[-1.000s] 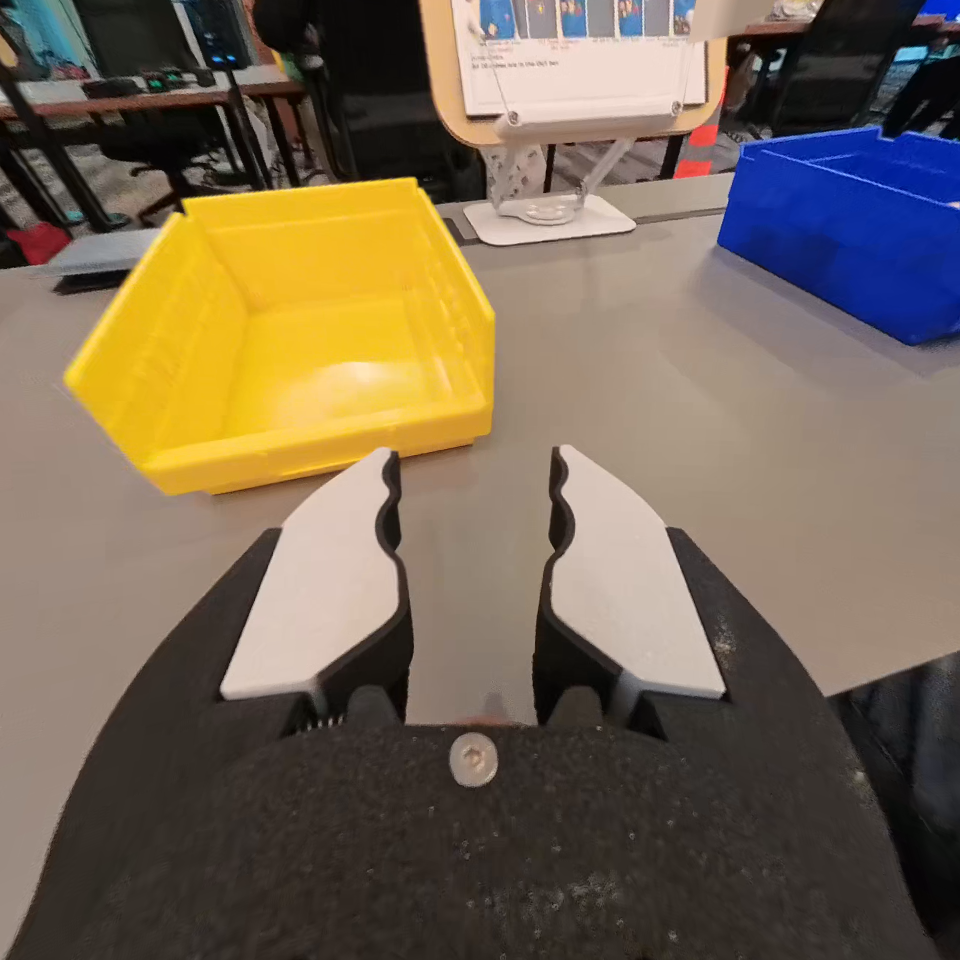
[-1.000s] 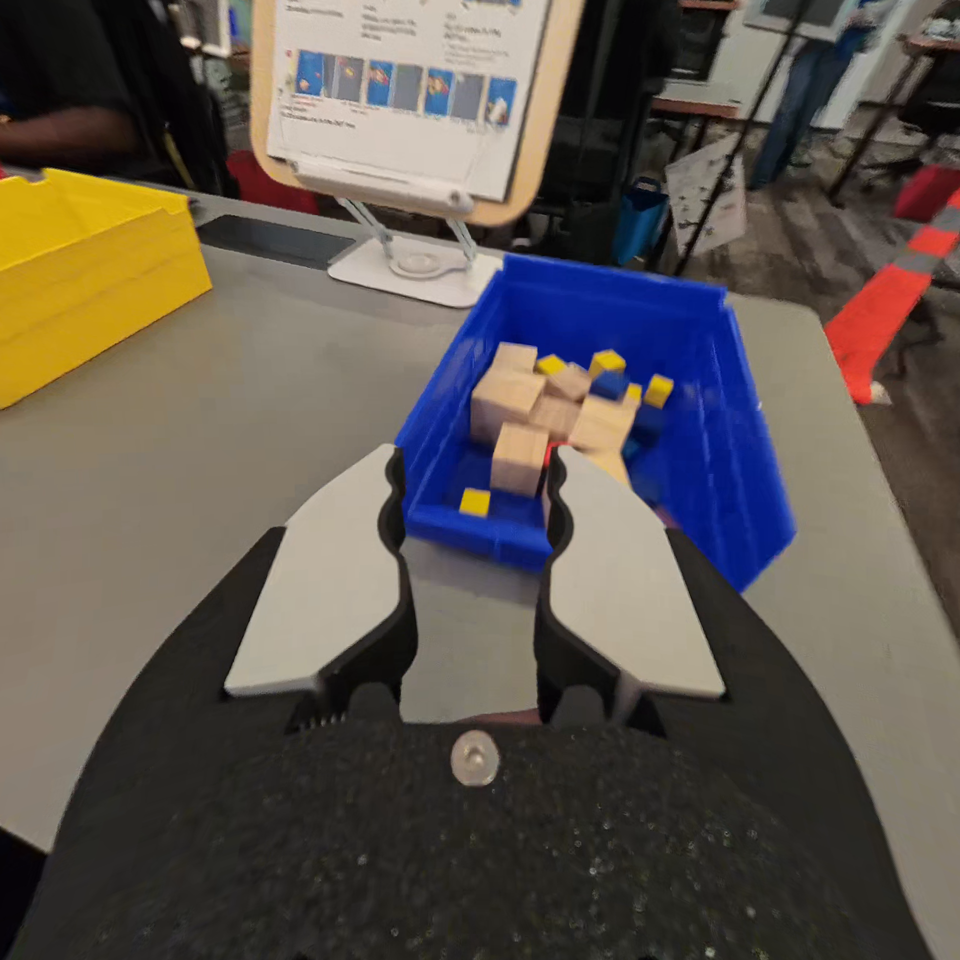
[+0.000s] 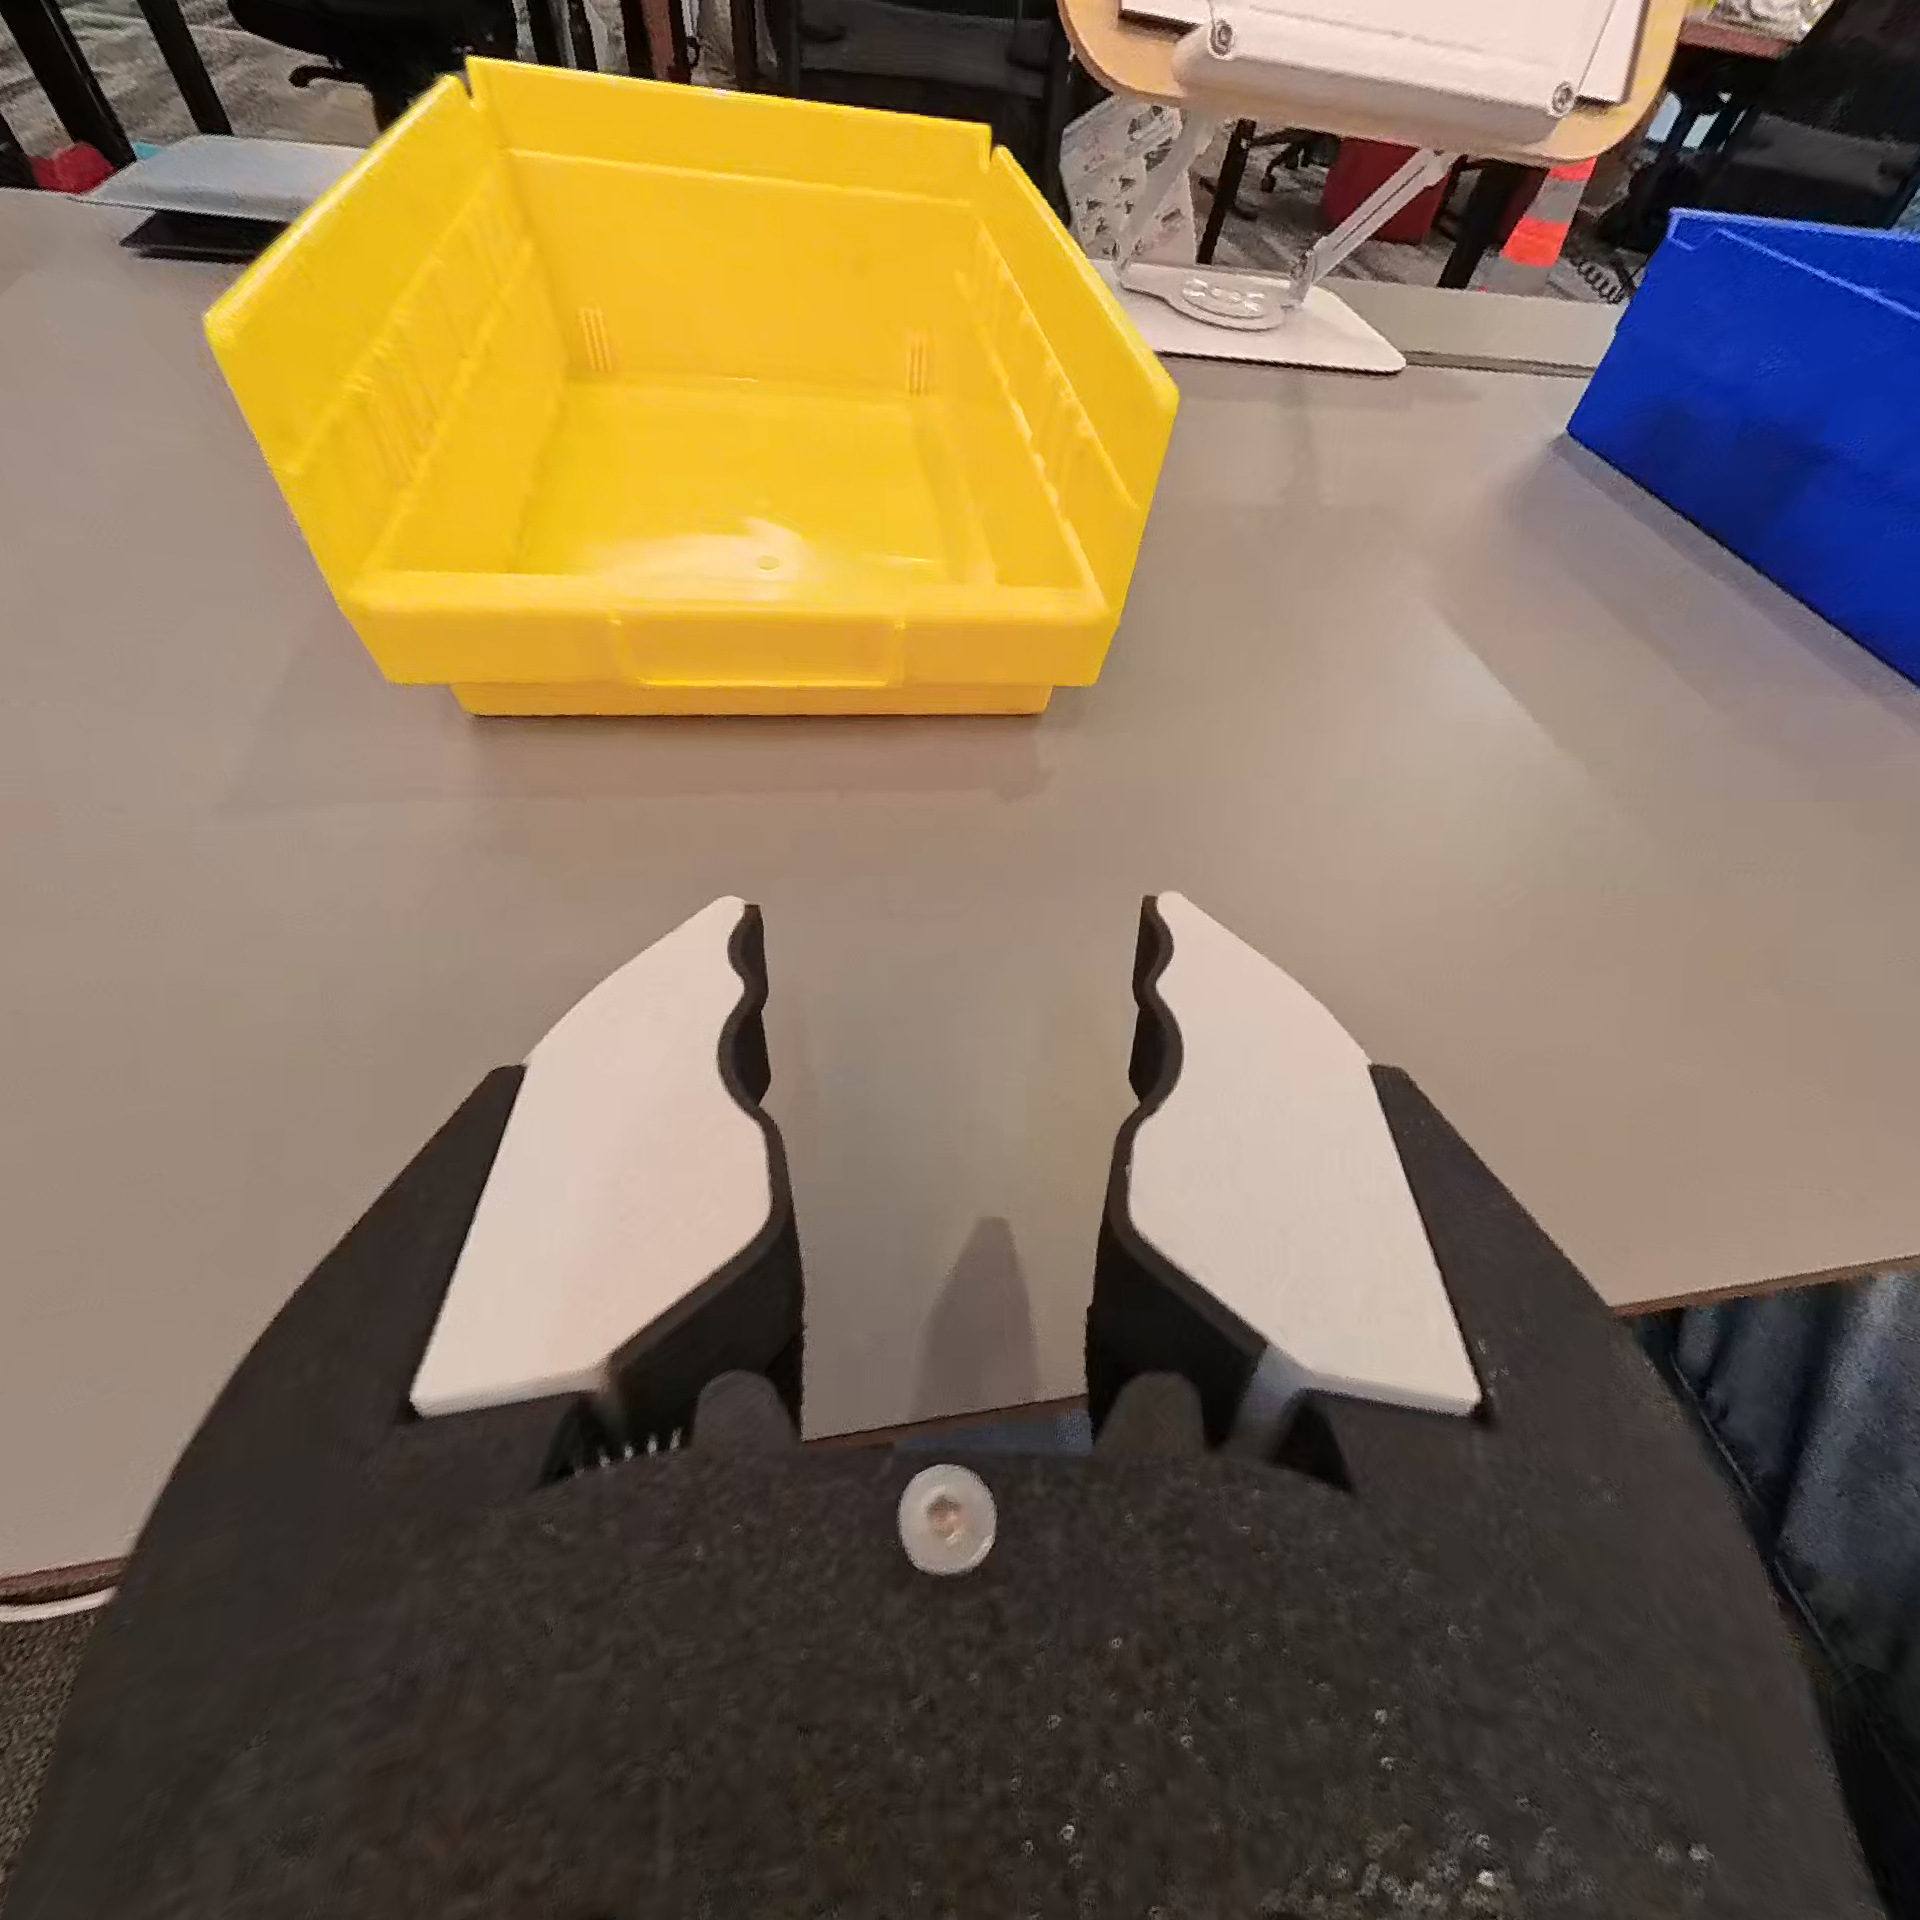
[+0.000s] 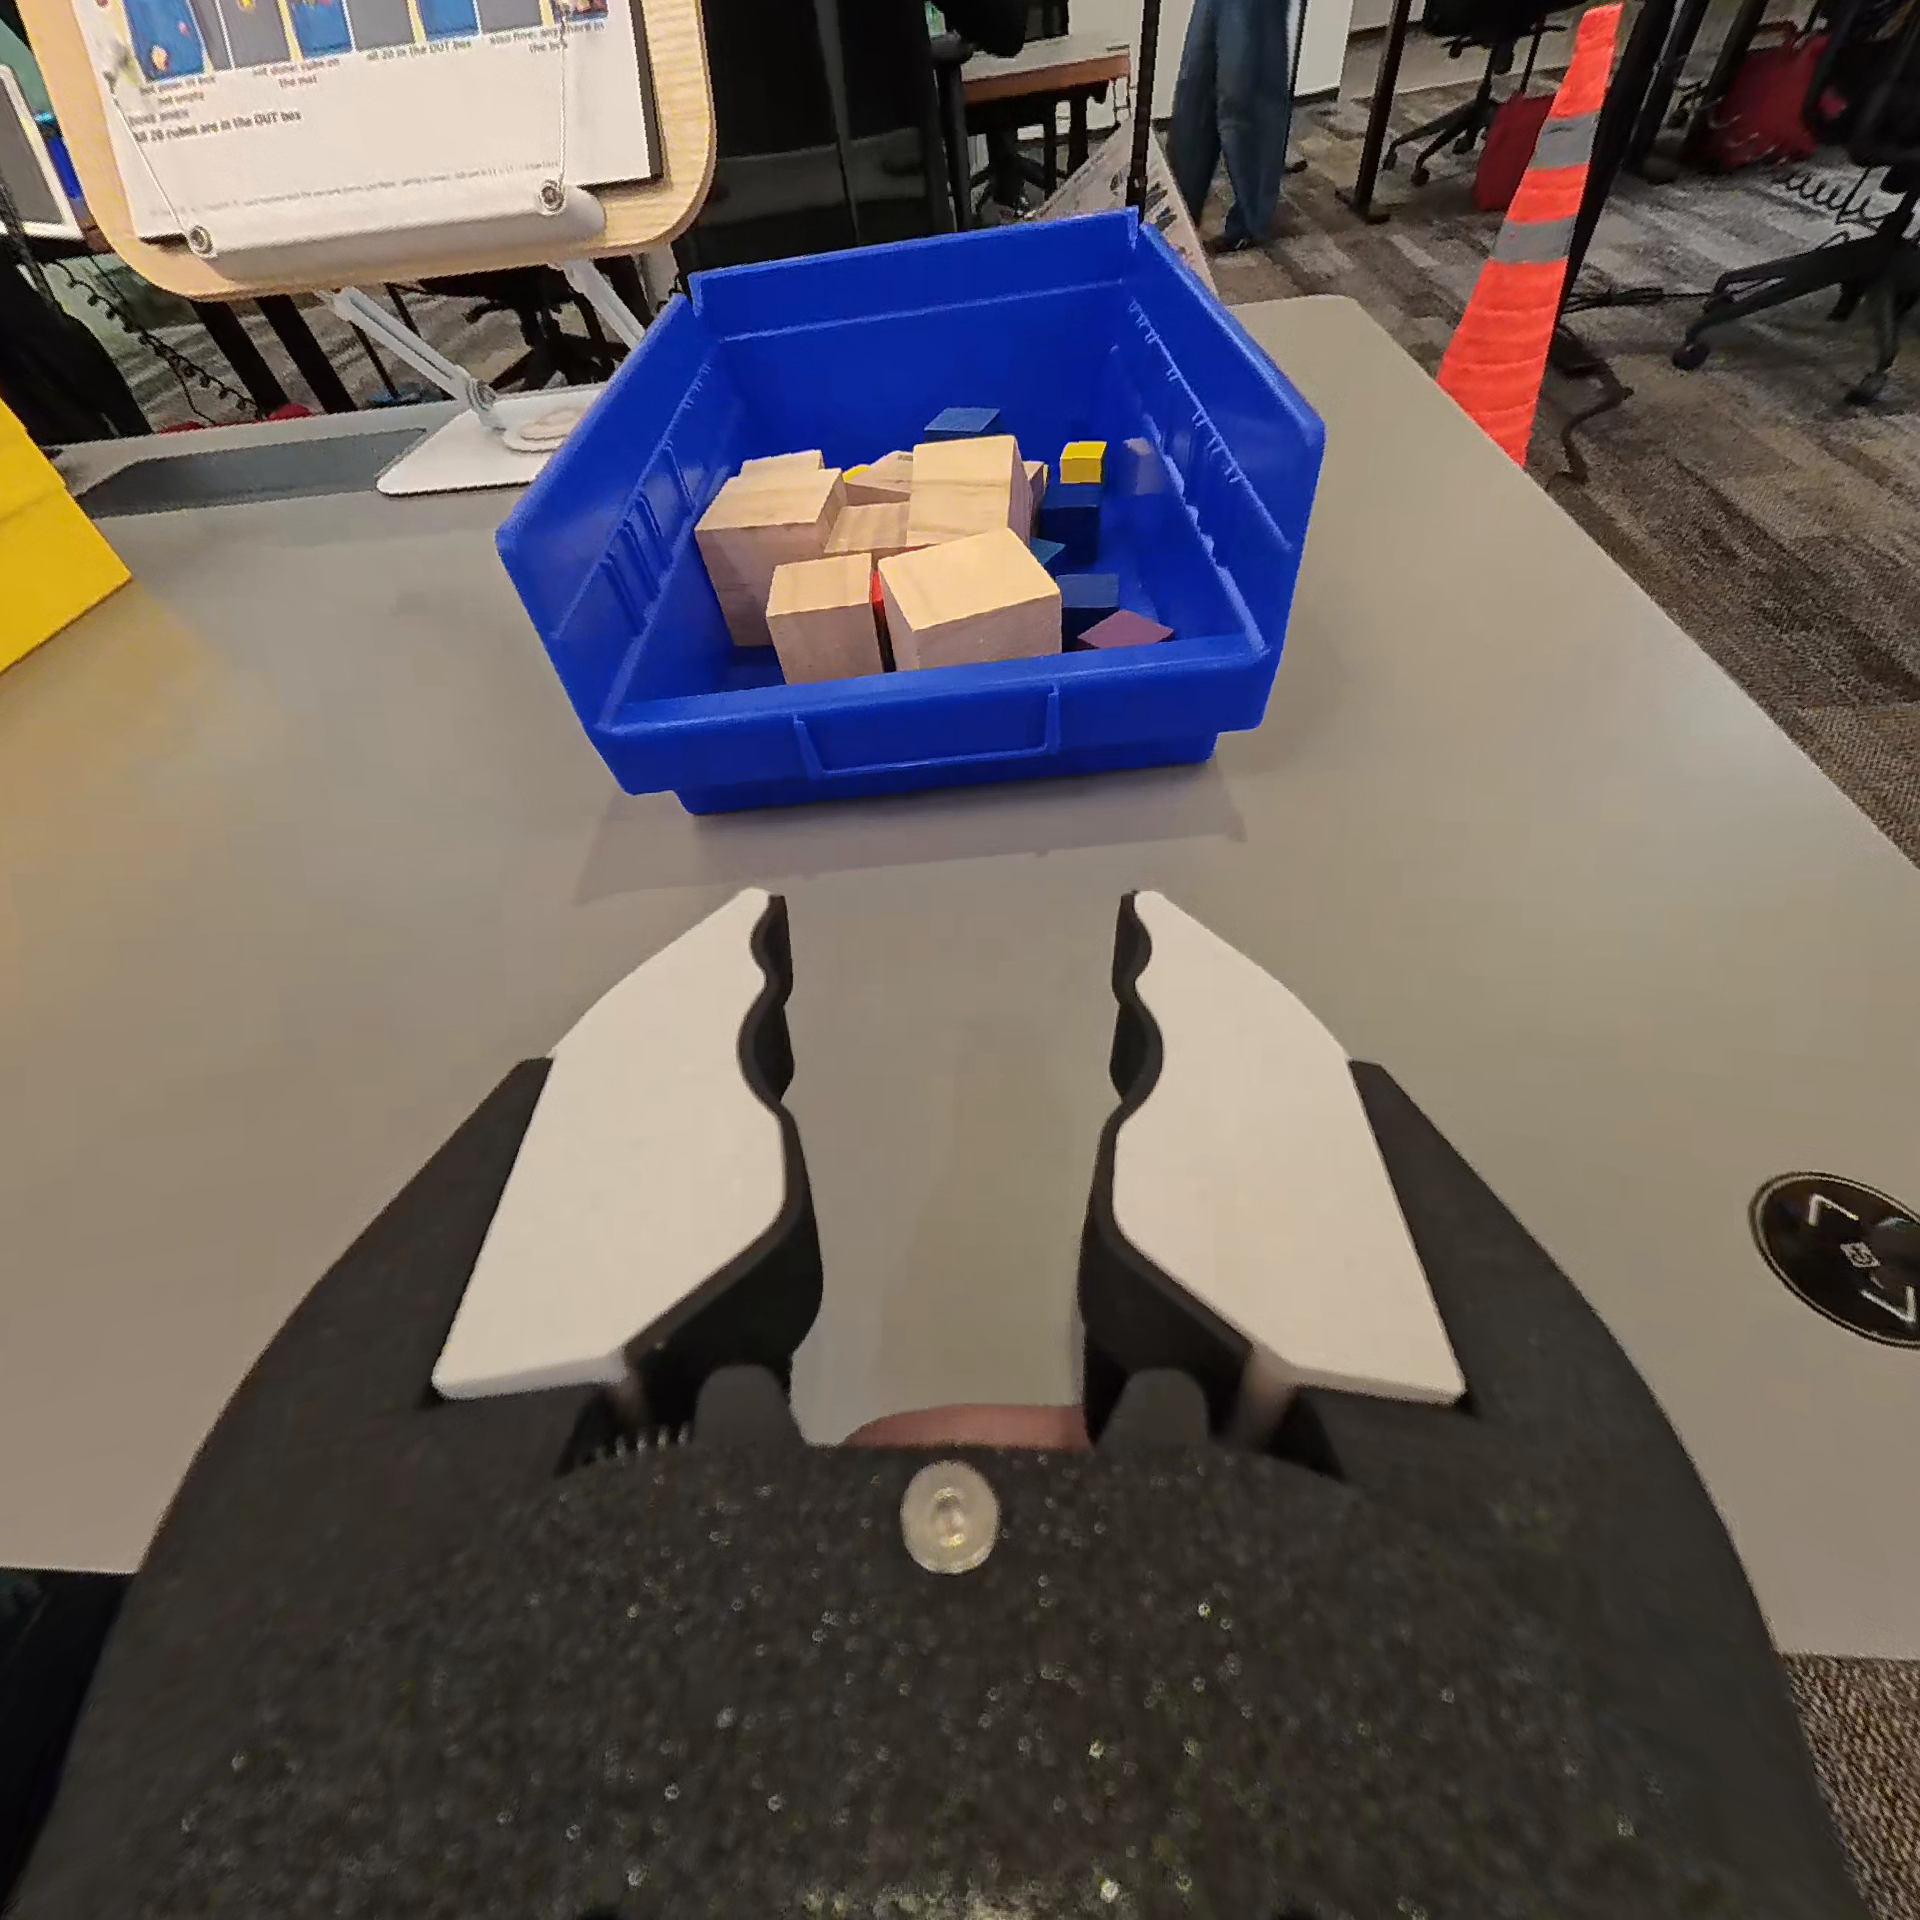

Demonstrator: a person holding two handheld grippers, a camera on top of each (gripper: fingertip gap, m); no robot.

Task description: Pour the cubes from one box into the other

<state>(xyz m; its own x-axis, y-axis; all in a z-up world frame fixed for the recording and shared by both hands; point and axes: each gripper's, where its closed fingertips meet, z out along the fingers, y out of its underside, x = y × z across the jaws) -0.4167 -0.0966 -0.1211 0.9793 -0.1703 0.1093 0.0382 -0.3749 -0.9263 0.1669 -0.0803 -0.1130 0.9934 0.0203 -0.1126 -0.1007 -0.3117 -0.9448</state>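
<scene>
An empty yellow box (image 3: 727, 644) stands on the grey table (image 3: 1351, 779), its low front lip facing my left gripper (image 3: 948, 914). That gripper is open and empty, well short of the box. A blue box (image 4: 935, 717) holds several wooden cubes (image 4: 966, 597) and small coloured cubes (image 4: 1083, 460). My right gripper (image 4: 951, 909) is open and empty, a short way in front of the blue box's front lip. The blue box also shows at the right edge of the left wrist view (image 3: 1766, 436). A corner of the yellow box shows at the left of the right wrist view (image 4: 42, 561).
A clipboard stand with a printed sheet (image 4: 395, 156) stands at the table's back, its white base (image 3: 1257, 312) between the boxes. A round black control disc (image 4: 1844, 1257) is set in the table at the right. An orange cone (image 4: 1527, 229) and chairs stand on the floor beyond.
Both grippers have drawn back toward the table's near edge and turned to face their boxes squarely. Each box now sits farther ahead. Both stay open.
</scene>
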